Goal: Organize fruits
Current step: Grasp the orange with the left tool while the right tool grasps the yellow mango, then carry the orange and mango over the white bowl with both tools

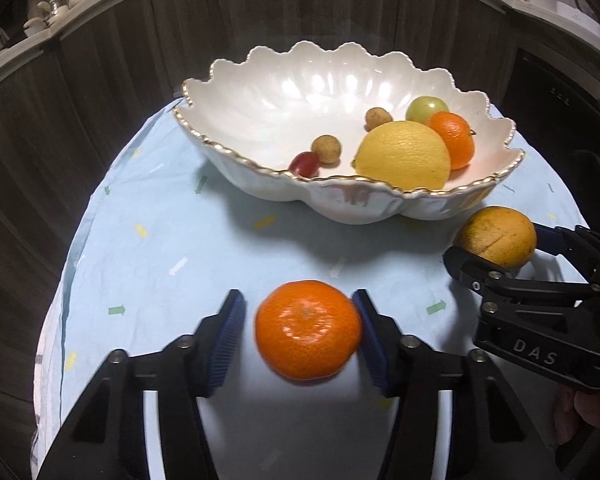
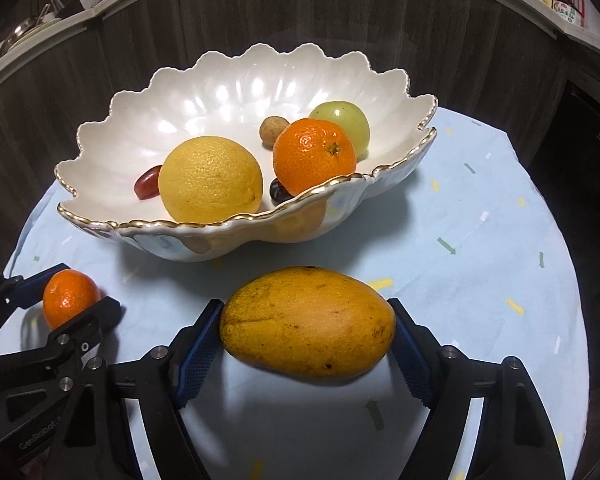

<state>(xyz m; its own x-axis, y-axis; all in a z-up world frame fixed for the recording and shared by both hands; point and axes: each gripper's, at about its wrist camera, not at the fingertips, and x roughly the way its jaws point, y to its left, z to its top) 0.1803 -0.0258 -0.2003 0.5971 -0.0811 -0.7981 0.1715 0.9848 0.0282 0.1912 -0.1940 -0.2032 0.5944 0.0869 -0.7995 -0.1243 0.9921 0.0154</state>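
- The bowl already holds several fruits, including a yellow citrus.
- The left gripper brackets the mandarin on the counter; contact seems partial.
- The right gripper fingers clasp the mango.
- Both fruits remain outside.

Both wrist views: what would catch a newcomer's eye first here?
The scalloped white bowl with a gold rim stands at the back of the pale blue cloth, holding a big yellow citrus, a tangerine and small fruits. In front, the mango lies crosswise between the right gripper pads. Beside it to the left, an orange mandarin sits between the left gripper pads.
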